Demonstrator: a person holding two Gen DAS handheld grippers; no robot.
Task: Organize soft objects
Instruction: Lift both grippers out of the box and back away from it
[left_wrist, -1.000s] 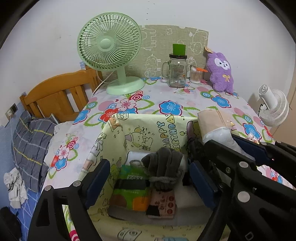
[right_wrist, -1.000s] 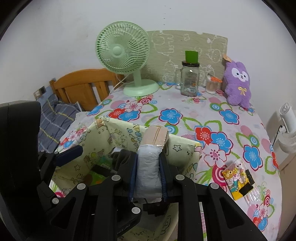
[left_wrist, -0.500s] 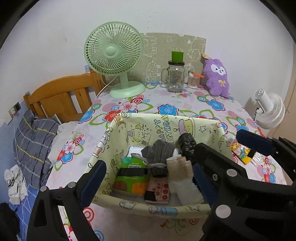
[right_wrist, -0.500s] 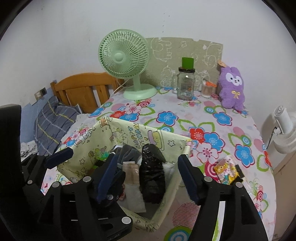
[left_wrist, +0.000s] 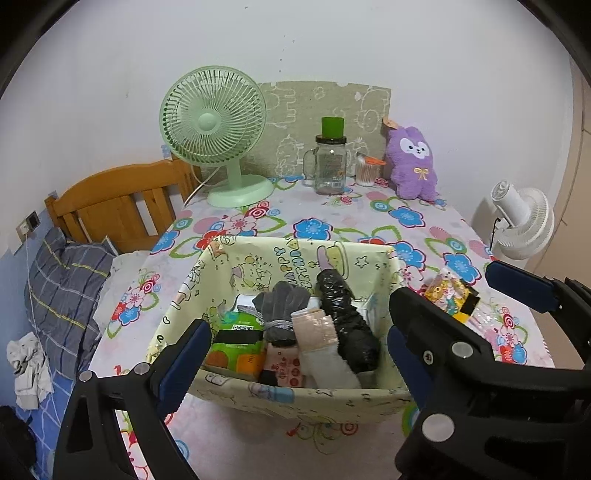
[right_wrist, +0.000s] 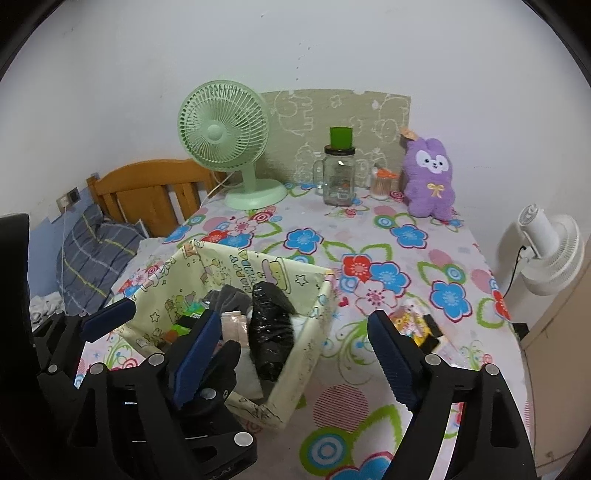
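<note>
A pale yellow cartoon-print fabric box (left_wrist: 295, 400) (right_wrist: 314, 321) stands on the floral table. Inside lie grey gloves (left_wrist: 282, 308), a beige-and-white roll (left_wrist: 321, 350), a black wrapped bundle (left_wrist: 345, 321) (right_wrist: 271, 328), a green packet (left_wrist: 236, 343) and a pink packet (left_wrist: 284, 369). A yellow cartoon packet (left_wrist: 450, 295) (right_wrist: 415, 325) lies on the table right of the box. A purple plush bunny (left_wrist: 412, 162) (right_wrist: 430, 177) sits at the back. My left gripper (left_wrist: 295, 354) is open and empty over the box's near side. My right gripper (right_wrist: 295, 354) is open and empty above the box's right wall.
A green desk fan (left_wrist: 218, 133), a glass jar with a green lid (left_wrist: 330, 162) and a small cotton-swab cup (left_wrist: 365, 171) stand at the table's back. A white fan (left_wrist: 521, 221) stands beyond the right edge. A wooden bed frame (left_wrist: 110, 199) and plaid pillow (left_wrist: 62, 288) lie left.
My right gripper held the beige-and-white roll over the box a second ago. It opened and left the roll in the box. Both grippers have since drawn back and up.
</note>
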